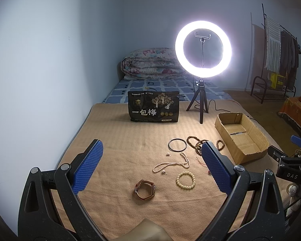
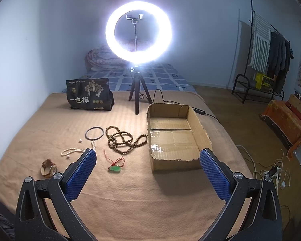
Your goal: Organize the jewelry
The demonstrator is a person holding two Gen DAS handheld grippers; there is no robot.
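Observation:
Jewelry lies on a tan blanket (image 1: 120, 136): a brown-strap watch (image 1: 144, 189), a cream bead bracelet (image 1: 186, 180), a pearl necklace (image 1: 171, 164), a dark bangle (image 1: 177, 144) and a long wooden bead strand (image 2: 123, 139). A green pendant on red cord (image 2: 115, 168) shows in the right wrist view. An open cardboard box (image 2: 176, 138) stands empty to the right. My left gripper (image 1: 150, 160) is open above the watch and bracelets. My right gripper (image 2: 148, 164) is open, between the pendant and the box's near wall. Both are empty.
A lit ring light on a tripod (image 1: 203, 49) and a black snack bag (image 1: 153, 106) stand at the blanket's far side. A folded quilt (image 1: 150, 64) lies behind. Cables (image 2: 271, 170) lie on the floor at right, beside a clothes rack (image 2: 271, 56).

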